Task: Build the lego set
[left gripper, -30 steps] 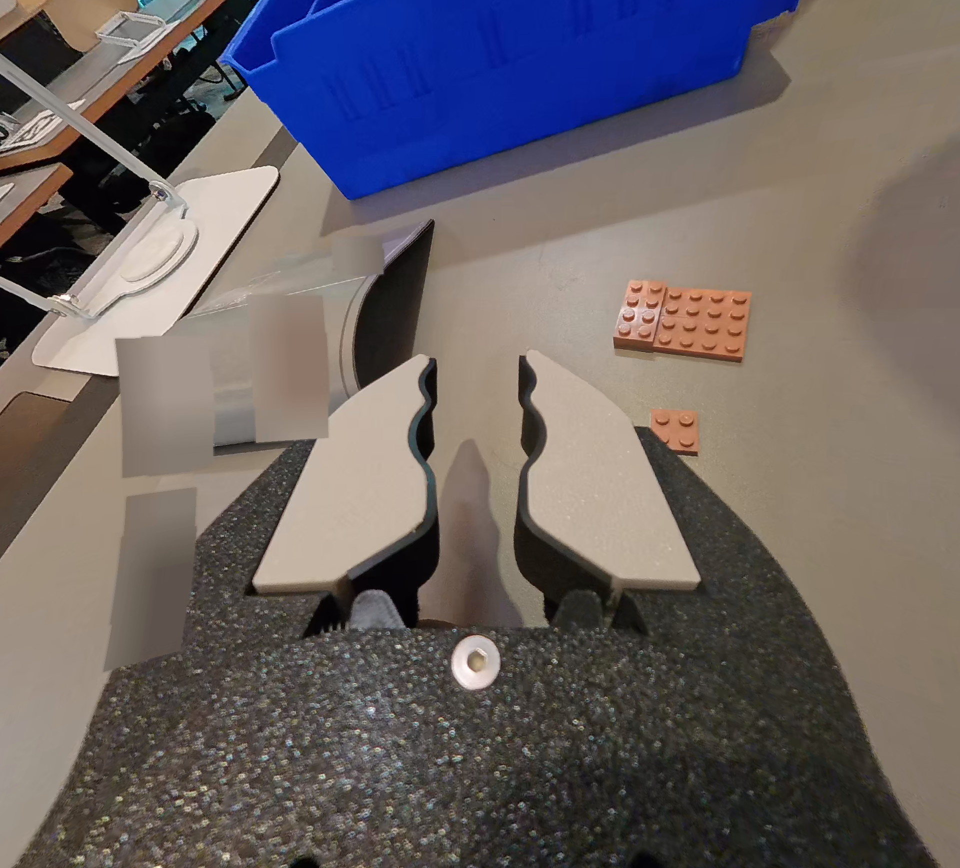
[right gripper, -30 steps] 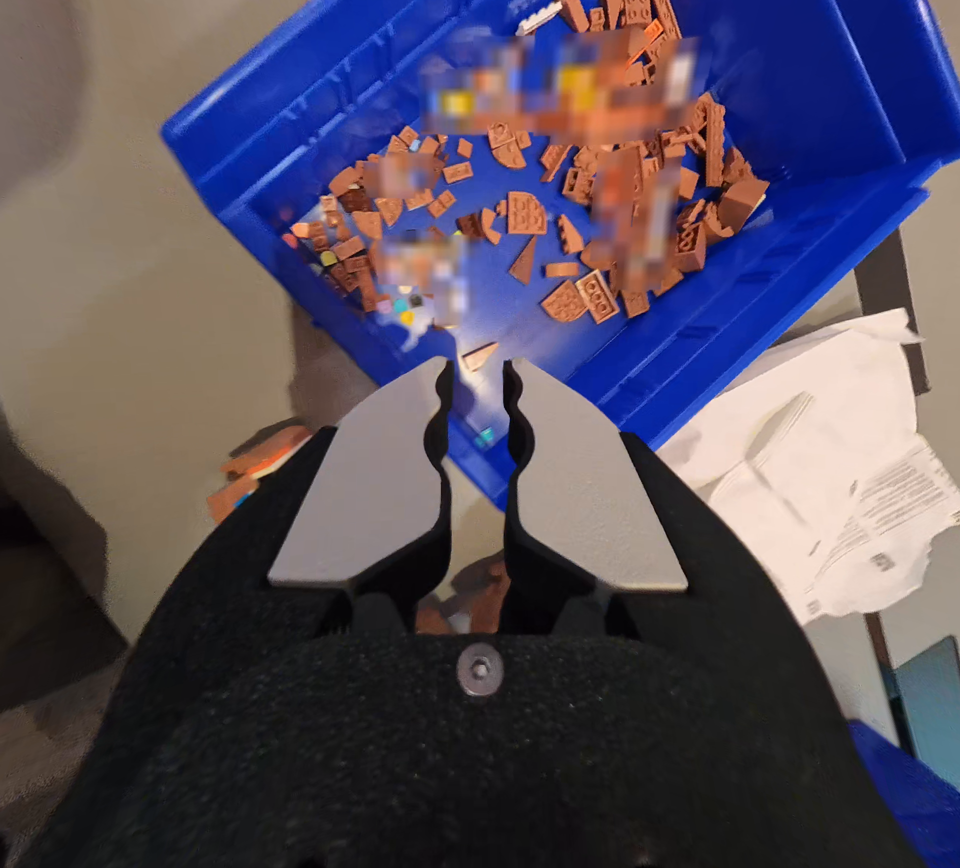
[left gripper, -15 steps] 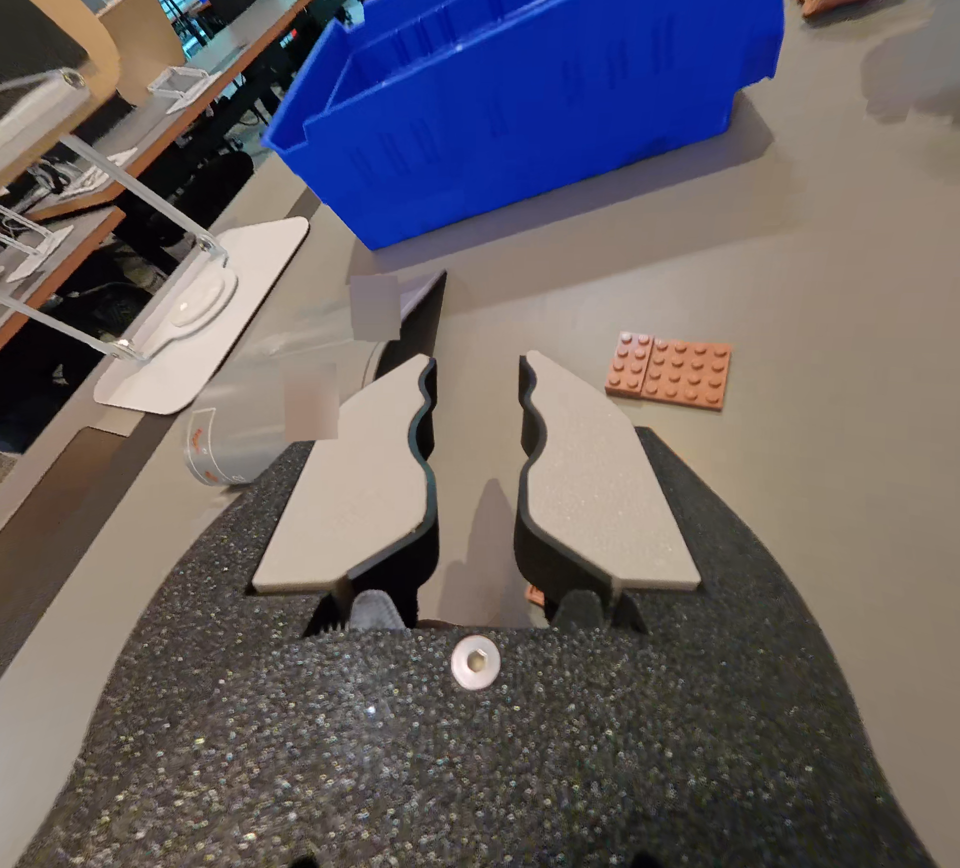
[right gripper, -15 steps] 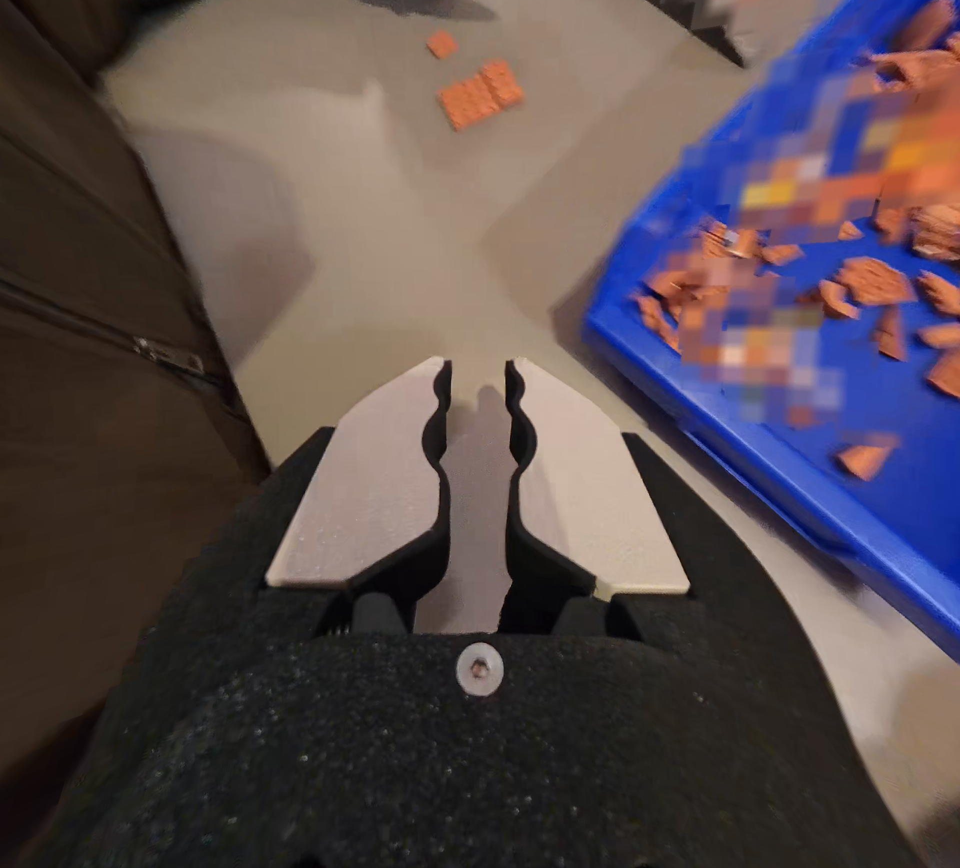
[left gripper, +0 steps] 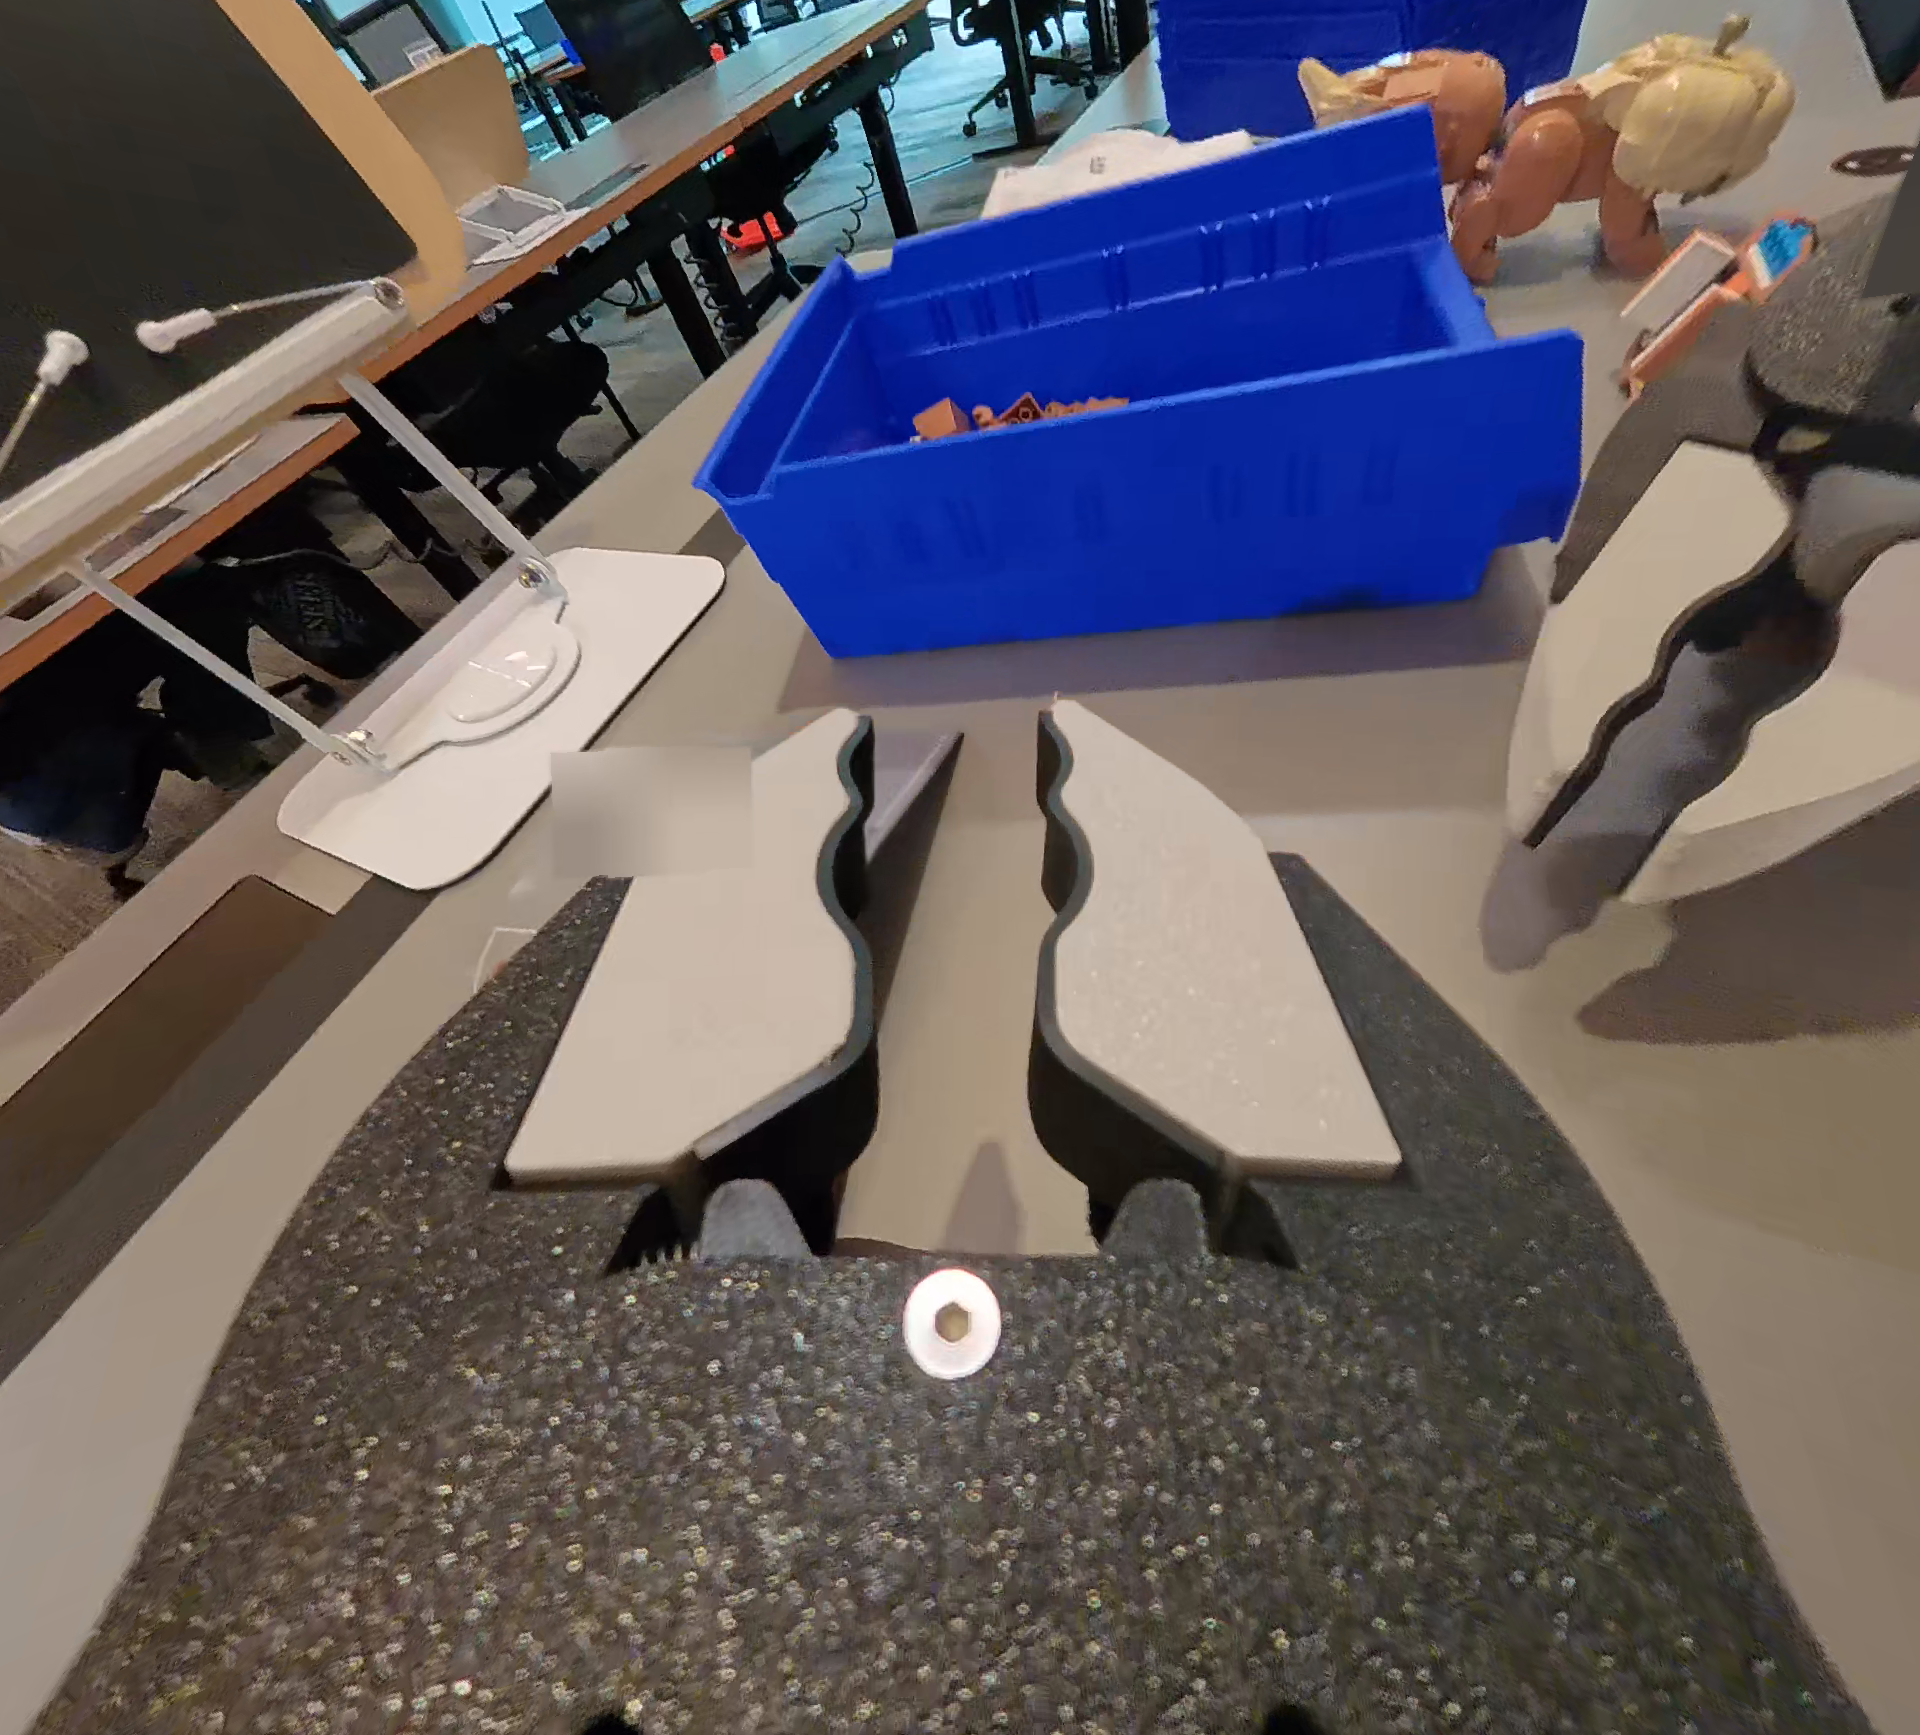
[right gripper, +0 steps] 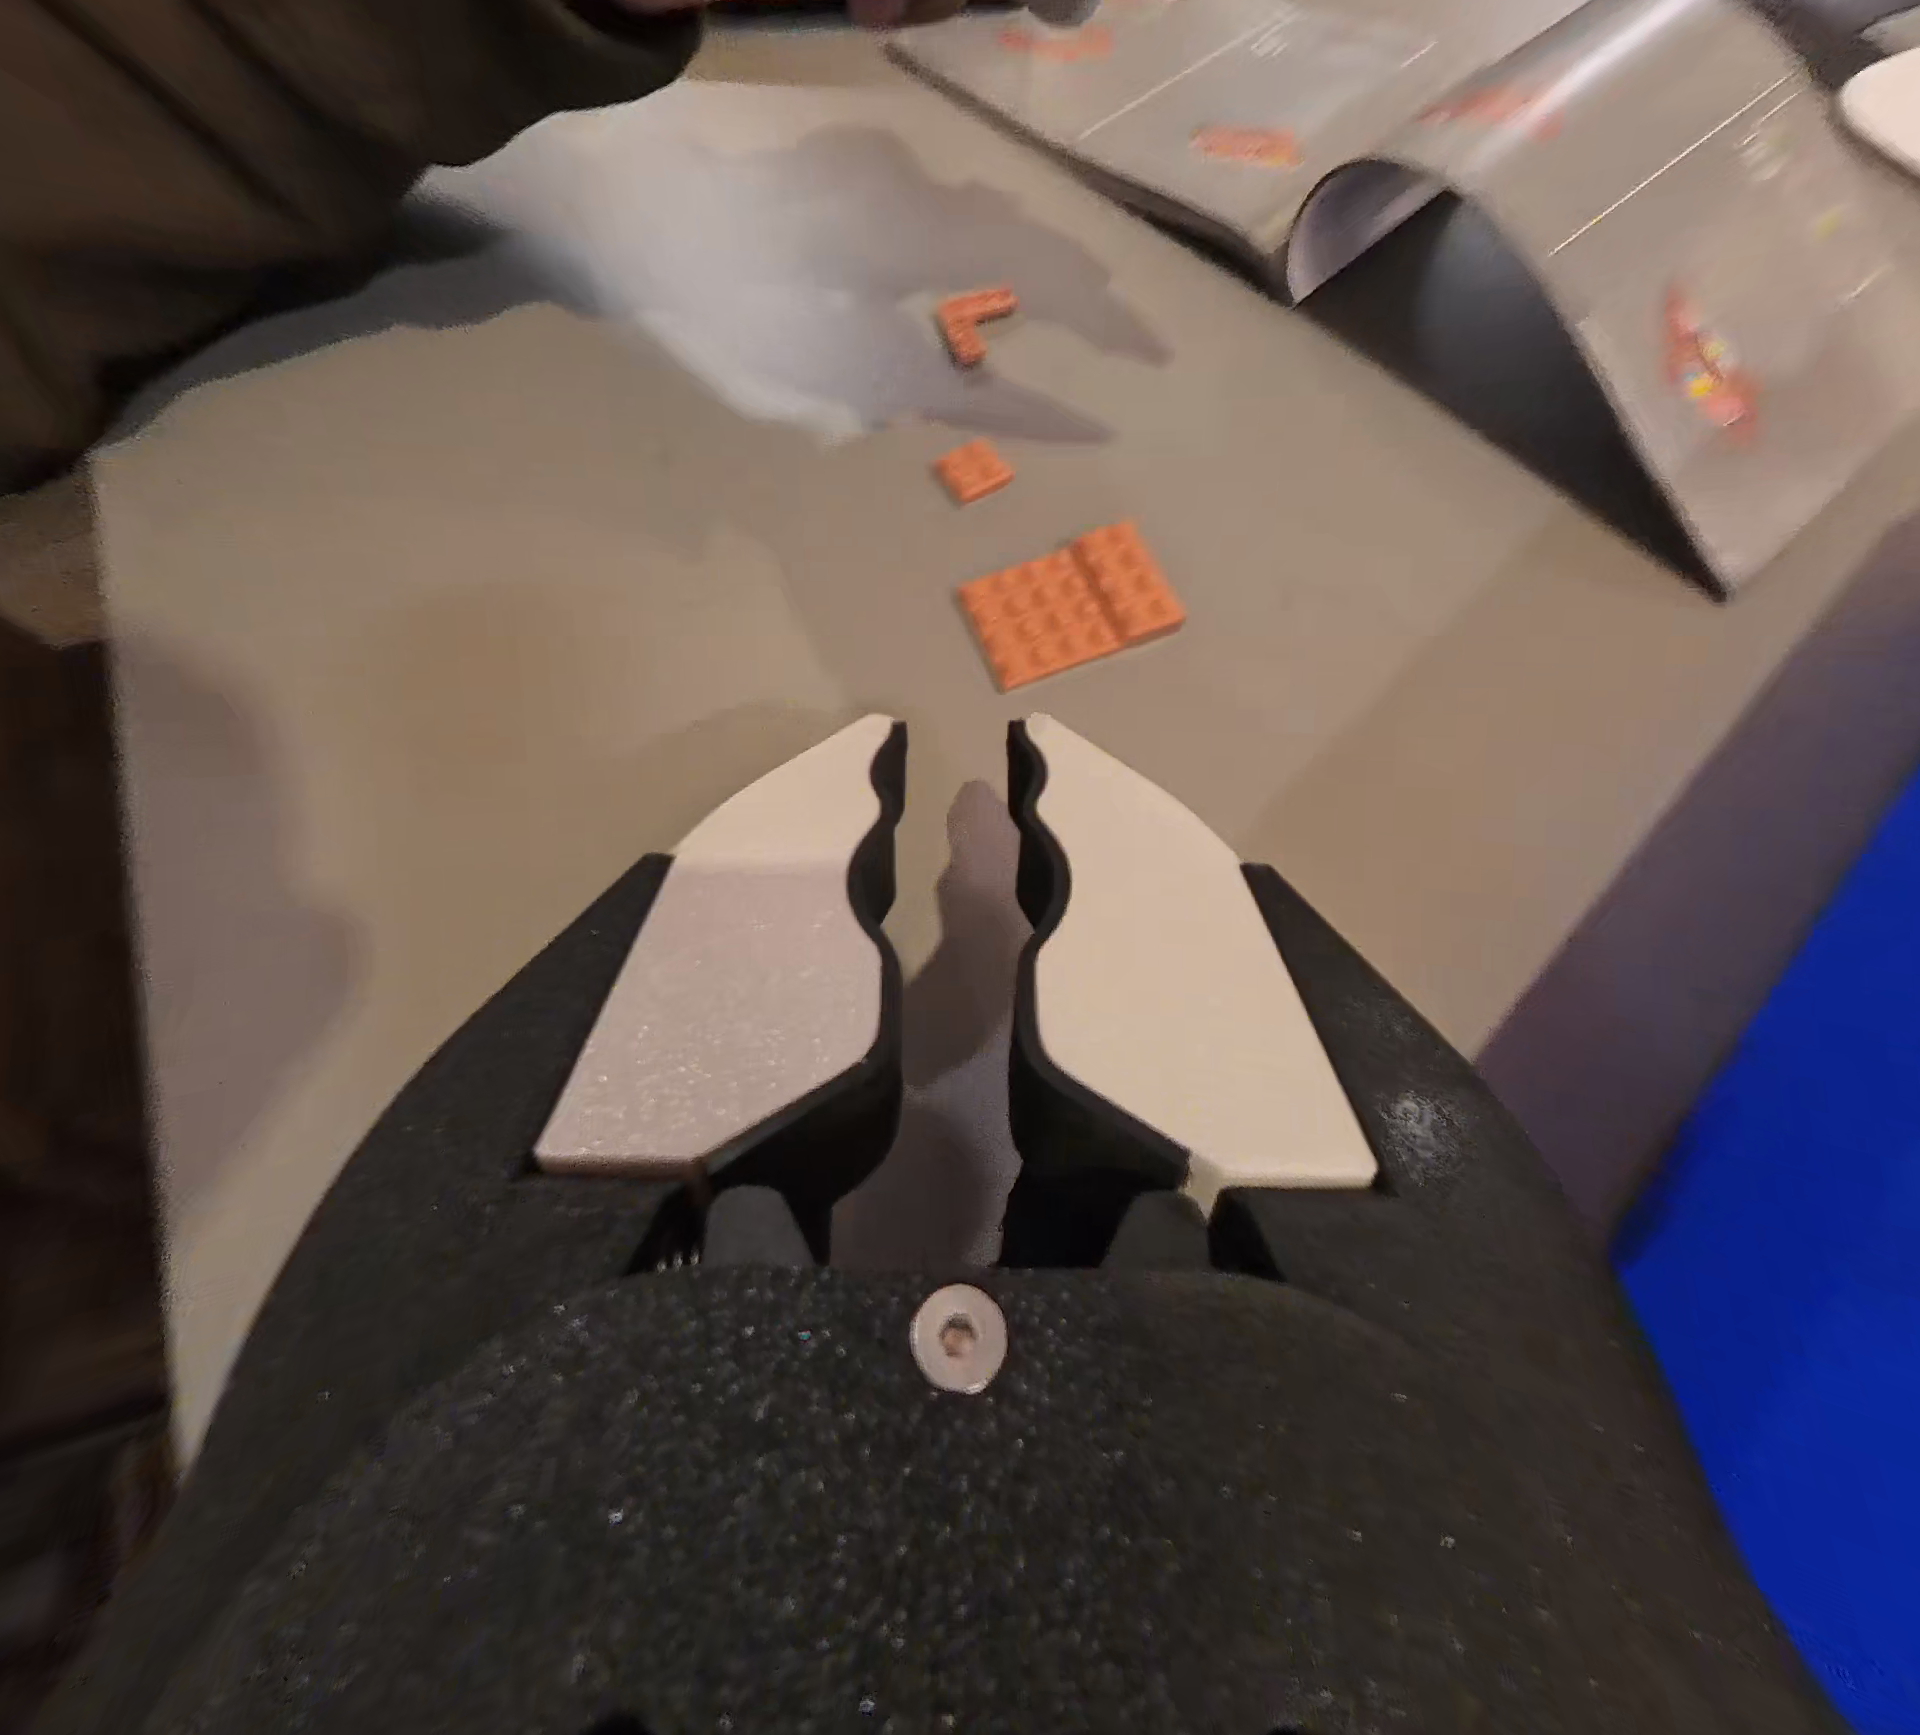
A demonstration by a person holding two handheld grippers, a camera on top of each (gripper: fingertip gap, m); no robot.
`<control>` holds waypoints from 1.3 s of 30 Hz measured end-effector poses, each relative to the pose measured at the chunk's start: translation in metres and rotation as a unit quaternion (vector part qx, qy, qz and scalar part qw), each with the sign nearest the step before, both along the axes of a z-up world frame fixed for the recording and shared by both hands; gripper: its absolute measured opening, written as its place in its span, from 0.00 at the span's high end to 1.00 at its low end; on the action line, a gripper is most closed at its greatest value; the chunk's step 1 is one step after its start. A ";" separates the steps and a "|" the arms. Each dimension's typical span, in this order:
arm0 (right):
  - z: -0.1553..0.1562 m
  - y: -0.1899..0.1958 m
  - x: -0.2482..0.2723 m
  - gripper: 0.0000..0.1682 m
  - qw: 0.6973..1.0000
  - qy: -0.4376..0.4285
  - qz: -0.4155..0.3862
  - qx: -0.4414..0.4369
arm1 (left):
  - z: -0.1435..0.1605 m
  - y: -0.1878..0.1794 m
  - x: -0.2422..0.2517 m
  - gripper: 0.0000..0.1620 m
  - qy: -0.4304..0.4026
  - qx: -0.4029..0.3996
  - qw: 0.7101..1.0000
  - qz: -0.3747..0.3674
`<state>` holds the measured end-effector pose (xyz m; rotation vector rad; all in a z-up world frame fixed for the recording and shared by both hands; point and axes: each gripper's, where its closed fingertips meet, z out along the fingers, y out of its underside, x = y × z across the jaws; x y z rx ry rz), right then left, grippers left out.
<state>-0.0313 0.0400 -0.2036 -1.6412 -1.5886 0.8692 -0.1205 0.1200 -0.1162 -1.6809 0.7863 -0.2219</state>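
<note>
Plate (right gripper: 1070, 615) lies flat, long axis diagonal; both grippers spread, holding nothing.

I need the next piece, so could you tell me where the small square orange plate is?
In the right wrist view, the small square orange plate lies on the grey table, between the L-shaped piece and the large studded plate.

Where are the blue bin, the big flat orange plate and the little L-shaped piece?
blue bin (left gripper: 1143, 532), left wrist view, front wall.
big orange plate (right gripper: 1070, 615), right wrist view, studded top.
L-shaped piece (right gripper: 968, 324), right wrist view, its corner.
</note>
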 end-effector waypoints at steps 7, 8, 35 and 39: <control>-0.005 -0.003 -0.014 0.99 0.999 0.001 0.043 0.029 | 0.017 0.039 0.034 0.84 0.028 -0.045 0.998 -0.035; -0.007 -0.004 -0.014 1.00 0.998 -0.003 0.052 0.035 | 0.017 0.046 0.045 0.83 0.024 -0.071 0.996 -0.047; -0.008 -0.009 0.008 1.00 0.992 0.000 0.113 0.060 | -0.053 0.140 0.106 0.60 -0.063 -0.321 0.943 0.059; -0.009 -0.012 0.008 1.00 0.991 -0.003 0.121 0.061 | -0.053 0.146 0.100 0.62 -0.029 -0.323 0.945 0.041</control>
